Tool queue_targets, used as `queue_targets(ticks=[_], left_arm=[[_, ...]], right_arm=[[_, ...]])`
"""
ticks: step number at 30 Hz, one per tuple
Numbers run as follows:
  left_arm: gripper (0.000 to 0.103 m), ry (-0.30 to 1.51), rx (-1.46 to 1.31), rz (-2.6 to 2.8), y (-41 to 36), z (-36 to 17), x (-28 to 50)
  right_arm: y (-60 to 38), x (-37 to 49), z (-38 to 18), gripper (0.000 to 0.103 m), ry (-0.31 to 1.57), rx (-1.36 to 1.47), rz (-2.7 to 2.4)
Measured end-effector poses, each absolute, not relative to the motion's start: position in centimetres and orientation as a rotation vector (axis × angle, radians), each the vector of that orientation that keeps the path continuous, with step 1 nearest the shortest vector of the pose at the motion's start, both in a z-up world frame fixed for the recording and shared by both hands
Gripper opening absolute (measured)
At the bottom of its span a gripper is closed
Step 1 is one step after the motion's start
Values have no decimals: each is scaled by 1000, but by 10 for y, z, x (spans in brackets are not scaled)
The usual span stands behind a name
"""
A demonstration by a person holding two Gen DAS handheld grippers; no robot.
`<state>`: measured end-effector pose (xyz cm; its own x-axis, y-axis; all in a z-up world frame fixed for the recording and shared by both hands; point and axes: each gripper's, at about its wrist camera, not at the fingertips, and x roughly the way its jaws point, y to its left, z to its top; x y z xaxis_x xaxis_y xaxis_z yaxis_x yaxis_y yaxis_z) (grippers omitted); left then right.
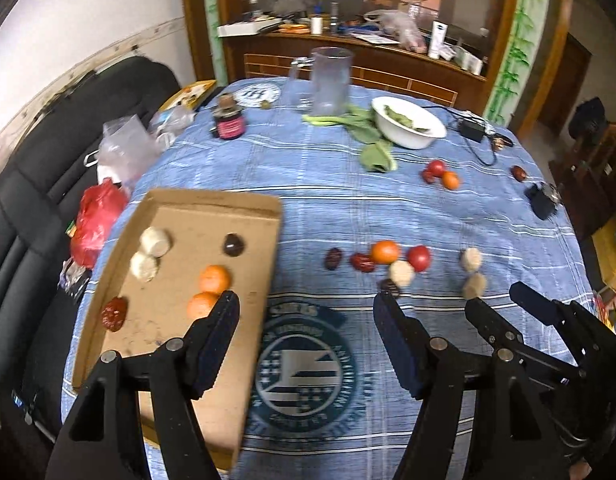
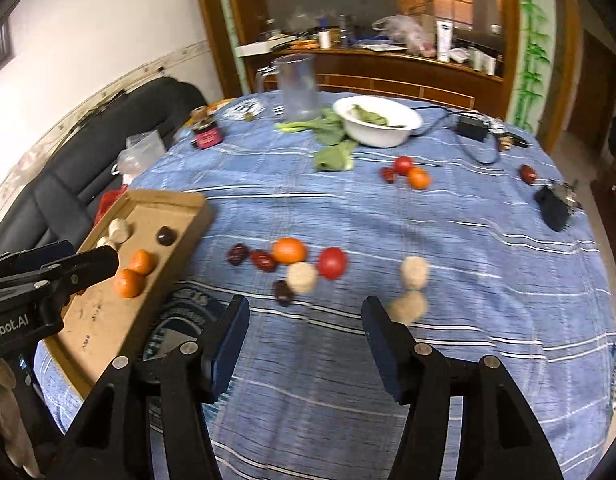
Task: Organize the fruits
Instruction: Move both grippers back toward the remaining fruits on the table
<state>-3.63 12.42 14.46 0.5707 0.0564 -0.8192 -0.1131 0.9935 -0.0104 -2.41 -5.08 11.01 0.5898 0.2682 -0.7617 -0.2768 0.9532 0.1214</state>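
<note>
A cardboard tray (image 1: 211,204) lies at the table's left edge; it also shows in the right wrist view (image 2: 171,200). It holds two oranges (image 1: 214,279), two pale round pieces (image 1: 155,241), a dark fruit (image 1: 233,244) and a red date (image 1: 114,313). On the blue cloth lie an orange (image 2: 289,250), a tomato (image 2: 332,263), red dates (image 2: 263,261), dark fruits (image 2: 283,293) and pale round pieces (image 2: 414,273). My left gripper (image 1: 306,312) is open and empty over the tray's right edge. My right gripper (image 2: 305,316) is open and empty, just short of the loose fruit.
Farther back lie a tomato and orange (image 2: 412,172), a lone date (image 2: 528,173), a white bowl (image 2: 378,120) with greens, a clear jug (image 2: 297,86), a jar (image 2: 205,134), a charger with cable (image 2: 472,126) and a black object (image 2: 554,202). A black sofa (image 1: 47,168) stands left.
</note>
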Motion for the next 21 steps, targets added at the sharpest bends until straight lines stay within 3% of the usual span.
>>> queue_targets(ticks=[21], left_arm=[[69, 1046, -120, 62, 118, 104, -27]], right_arm=[[-84, -14, 70, 63, 984, 37, 223]])
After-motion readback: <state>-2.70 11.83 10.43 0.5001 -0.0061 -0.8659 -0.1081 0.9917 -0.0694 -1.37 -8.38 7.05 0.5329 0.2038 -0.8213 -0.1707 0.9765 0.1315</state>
